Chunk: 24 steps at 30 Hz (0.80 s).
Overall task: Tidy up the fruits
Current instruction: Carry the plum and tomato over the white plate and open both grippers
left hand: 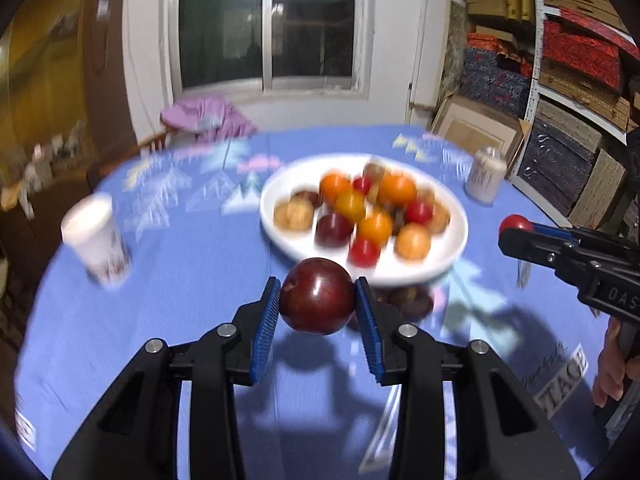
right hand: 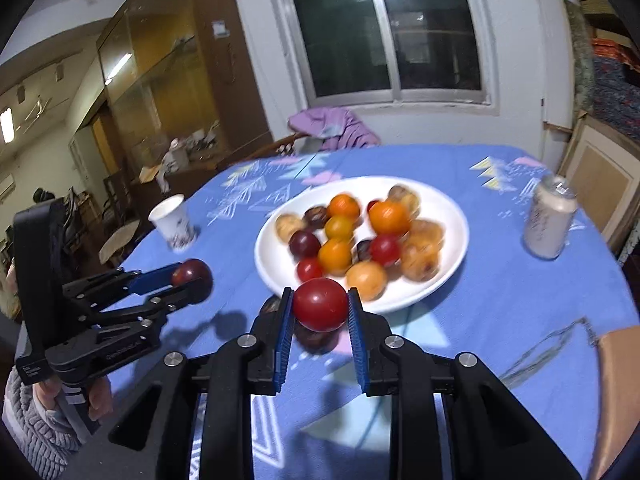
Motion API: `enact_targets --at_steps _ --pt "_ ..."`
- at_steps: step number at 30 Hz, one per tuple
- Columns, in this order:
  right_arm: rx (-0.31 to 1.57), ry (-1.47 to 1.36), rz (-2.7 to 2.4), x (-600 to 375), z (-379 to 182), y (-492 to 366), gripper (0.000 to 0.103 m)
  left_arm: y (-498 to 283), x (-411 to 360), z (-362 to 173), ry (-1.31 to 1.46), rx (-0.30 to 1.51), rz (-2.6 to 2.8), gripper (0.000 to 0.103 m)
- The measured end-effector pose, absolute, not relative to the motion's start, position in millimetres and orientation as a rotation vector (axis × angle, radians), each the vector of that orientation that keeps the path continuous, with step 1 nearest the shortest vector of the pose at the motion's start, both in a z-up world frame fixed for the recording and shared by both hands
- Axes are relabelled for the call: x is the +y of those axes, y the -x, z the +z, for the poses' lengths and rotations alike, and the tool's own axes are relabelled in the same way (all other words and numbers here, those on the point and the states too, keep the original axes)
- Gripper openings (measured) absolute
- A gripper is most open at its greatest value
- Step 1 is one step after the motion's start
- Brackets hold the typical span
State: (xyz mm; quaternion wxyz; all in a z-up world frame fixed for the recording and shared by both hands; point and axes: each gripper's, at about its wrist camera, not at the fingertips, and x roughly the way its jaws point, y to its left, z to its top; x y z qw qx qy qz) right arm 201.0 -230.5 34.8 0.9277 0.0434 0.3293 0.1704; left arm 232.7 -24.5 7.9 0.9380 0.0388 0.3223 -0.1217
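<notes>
the left gripper (left hand: 316, 300) has its blue fingers (left hand: 266, 312) closed on a dark red plum (left hand: 318, 295), held clear of the table (left hand: 200, 248) just in front of the white plate's (left hand: 280, 188) near rim. the right gripper (right hand: 319, 307) has its fingers closed on a smaller bright red fruit (right hand: 320, 309), probably a small plum or tomato, also held up off the table at the plate's near edge, to the right of the plum. on the plate sit the remaining fruits (right hand: 352, 240), a mixed heap of orange, yellow, red, dark and brownish ones, blurred, so kinds are hard to call. one more dark fruit (left hand: 410, 301) lies on the blue cloth just beside the plate's near rim, under the held pieces. a paper cup (left hand: 98, 236) stands well left of the plate and a can (left hand: 484, 178) to its right. both held fruits look light, round and smooth-skinned, so they are likely to roll or squirt out if pinched off centre; the pads sit across the widest part, which seems the safest hold. the flesh is probably soft enough to bruise, so a gentle squeeze should do. setting them down will call for a spot where they cannot roll away.
</notes>
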Motion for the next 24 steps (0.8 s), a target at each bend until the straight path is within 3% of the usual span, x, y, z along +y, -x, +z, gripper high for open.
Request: enact_targets --at_steps 8,16,22,24 --pt "0.626 -0.148 0.294 -258 76 -257 0.027 -291 -53 50 -0.003 0.607 -0.269 0.037" --pt "0.767 -0.058 0.348 -209 15 -303 0.027 -361 -50 11 0.055 0.714 -0.228 0.037" --pt "0.766 0.064 0.309 -188 -6 -314 0.027 -389 -43 -19 0.073 0.760 -0.221 0.038" --pt "0.750 0.071 0.303 -186 -9 -316 0.032 -394 -42 -26 0.080 0.772 -0.234 0.039"
